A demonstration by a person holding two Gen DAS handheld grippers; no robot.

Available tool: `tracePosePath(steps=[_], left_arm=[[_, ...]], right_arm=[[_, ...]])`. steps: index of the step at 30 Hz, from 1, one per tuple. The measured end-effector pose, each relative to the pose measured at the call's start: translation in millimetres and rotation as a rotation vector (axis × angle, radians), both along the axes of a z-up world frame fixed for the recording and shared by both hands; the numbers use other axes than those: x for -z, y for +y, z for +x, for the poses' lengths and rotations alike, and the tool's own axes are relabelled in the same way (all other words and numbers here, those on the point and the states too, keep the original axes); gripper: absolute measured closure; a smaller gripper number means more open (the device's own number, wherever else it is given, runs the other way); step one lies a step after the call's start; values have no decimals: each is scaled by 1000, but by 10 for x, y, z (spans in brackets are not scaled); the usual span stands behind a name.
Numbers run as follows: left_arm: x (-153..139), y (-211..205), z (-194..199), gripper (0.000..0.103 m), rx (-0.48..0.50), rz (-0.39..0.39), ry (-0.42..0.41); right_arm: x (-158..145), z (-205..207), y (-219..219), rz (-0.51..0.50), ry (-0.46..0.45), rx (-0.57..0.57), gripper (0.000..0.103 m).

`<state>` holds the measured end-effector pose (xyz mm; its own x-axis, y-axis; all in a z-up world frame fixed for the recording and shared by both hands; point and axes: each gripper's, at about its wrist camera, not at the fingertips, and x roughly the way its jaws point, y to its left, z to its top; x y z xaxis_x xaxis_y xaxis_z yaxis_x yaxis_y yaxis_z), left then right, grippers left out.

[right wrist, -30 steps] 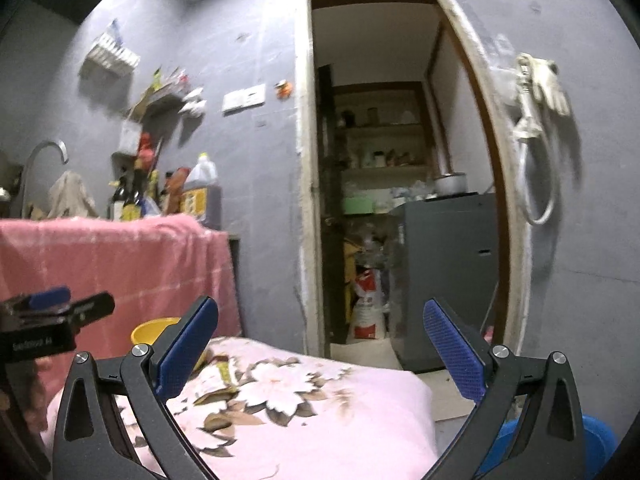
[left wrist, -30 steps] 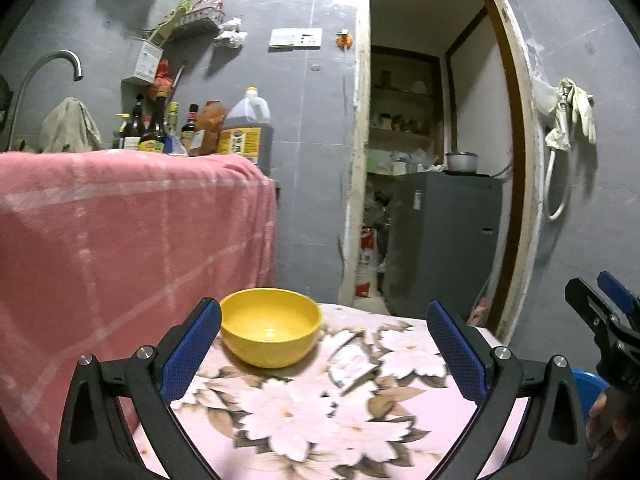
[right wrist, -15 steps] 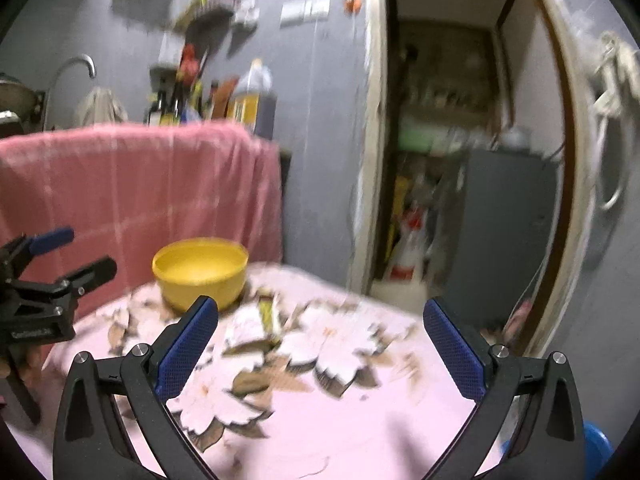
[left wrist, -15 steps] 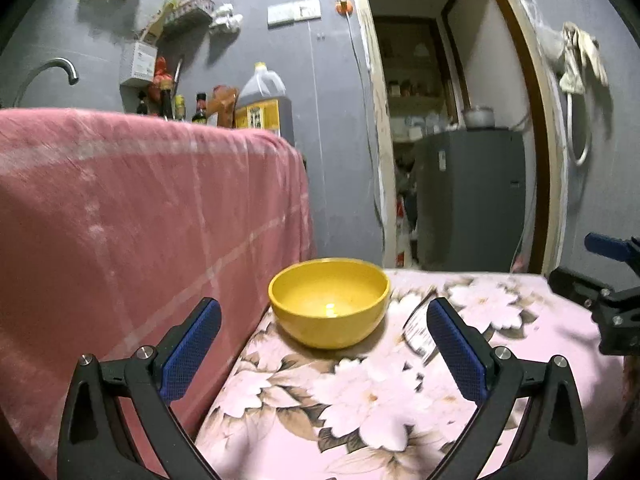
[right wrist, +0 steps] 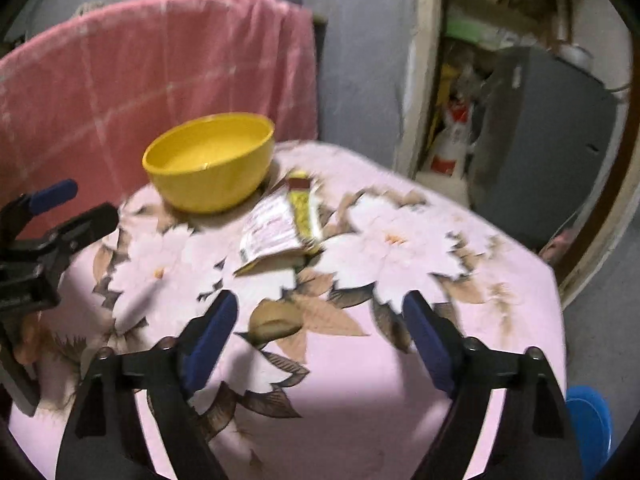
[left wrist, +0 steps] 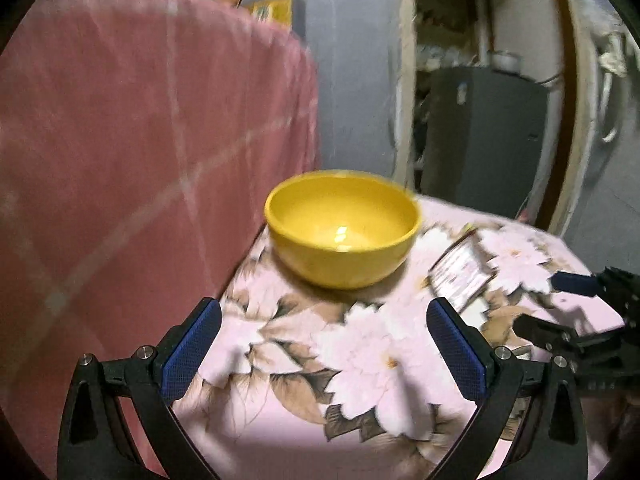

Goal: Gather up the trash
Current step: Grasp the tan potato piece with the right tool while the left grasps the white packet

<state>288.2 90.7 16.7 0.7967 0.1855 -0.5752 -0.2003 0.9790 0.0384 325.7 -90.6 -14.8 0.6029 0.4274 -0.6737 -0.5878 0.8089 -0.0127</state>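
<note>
An empty yellow bowl (left wrist: 342,228) (right wrist: 210,162) stands at the far left of a small table under a pink flowered cloth (left wrist: 360,360) (right wrist: 360,360). Right beside the bowl lies a torn white and yellow wrapper (right wrist: 280,228) (left wrist: 460,274). My left gripper (left wrist: 324,354) hovers open in front of the bowl, nothing between its fingers. My right gripper (right wrist: 320,338) hangs above the cloth just short of the wrapper; its jaws are closing, wide apart, with nothing between them. Each gripper shows at the edge of the other's view: the right gripper (left wrist: 580,312), the left gripper (right wrist: 52,216).
A pink checked cloth (left wrist: 140,140) drapes a higher counter just left of the table. Bottles (left wrist: 272,0) stand on that counter. A doorway at the back right shows a grey cabinet (left wrist: 480,136). A blue tub (right wrist: 588,416) sits on the floor at right.
Both grippers have tipped downward and moved in over the table, so the bowl and wrapper look larger and nearer. The right gripper's fingers stand closer together than before.
</note>
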Motion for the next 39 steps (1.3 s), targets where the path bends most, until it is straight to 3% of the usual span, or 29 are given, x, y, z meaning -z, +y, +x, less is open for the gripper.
tracePosePath(steps=[4, 9, 13, 14, 19, 28, 33, 39], left_arm=[[104, 56, 145, 2, -6, -37, 88], [151, 14, 236, 2, 17, -31, 137], [201, -39, 322, 2, 39, -25, 174], [218, -60, 351, 2, 44, -23, 189], [273, -142, 438, 2, 98, -36, 236], [285, -477, 695, 3, 219, -98, 268], [235, -724, 853, 3, 254, -56, 214], [262, -890, 1134, 3, 271, -42, 237]], right_arm=[[140, 32, 166, -71, 64, -58, 28], [260, 51, 304, -139, 113, -98, 46], [267, 74, 319, -123, 130, -116, 61], [266, 81, 312, -116, 136, -118, 70], [249, 12, 195, -108, 134, -111, 71], [176, -12, -288, -32, 120, 48, 71], [124, 116, -478, 10, 119, 84, 71], [79, 162, -603, 49, 106, 107, 71]])
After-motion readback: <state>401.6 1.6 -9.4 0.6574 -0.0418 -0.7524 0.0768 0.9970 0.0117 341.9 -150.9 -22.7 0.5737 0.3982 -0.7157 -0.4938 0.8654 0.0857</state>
